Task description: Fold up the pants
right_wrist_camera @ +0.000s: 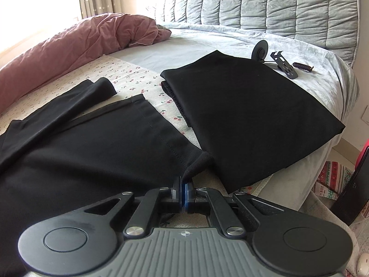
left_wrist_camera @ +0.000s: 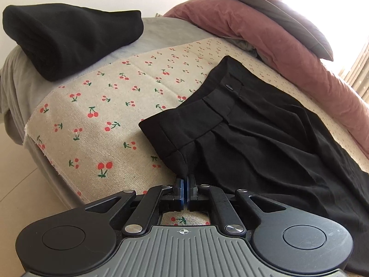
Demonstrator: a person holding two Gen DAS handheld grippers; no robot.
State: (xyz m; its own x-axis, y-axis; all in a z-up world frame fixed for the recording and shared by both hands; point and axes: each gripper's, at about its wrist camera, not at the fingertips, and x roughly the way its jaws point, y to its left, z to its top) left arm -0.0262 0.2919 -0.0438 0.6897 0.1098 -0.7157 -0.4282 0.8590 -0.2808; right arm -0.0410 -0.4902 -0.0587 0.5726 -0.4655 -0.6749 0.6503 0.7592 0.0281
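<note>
Black pants (left_wrist_camera: 265, 133) lie spread on a cherry-print cloth (left_wrist_camera: 103, 106) on the bed. In the left wrist view the waistband with its button faces me, and my left gripper (left_wrist_camera: 185, 180) is shut on the near corner of the waistband. In the right wrist view the pants' leg end (right_wrist_camera: 103, 143) lies flat, with the other leg's hem (right_wrist_camera: 101, 87) farther back. My right gripper (right_wrist_camera: 183, 182) is shut on the near hem corner, which lifts slightly.
A folded black garment (right_wrist_camera: 242, 115) lies right of the leg hems; it also shows in the left wrist view (left_wrist_camera: 69, 39). A pink duvet (left_wrist_camera: 276, 41) and a grey pillow (left_wrist_camera: 272, 7) line the far side. Small black tools (right_wrist_camera: 276, 60) lie near the quilted headboard (right_wrist_camera: 265, 7). The bed edge is close.
</note>
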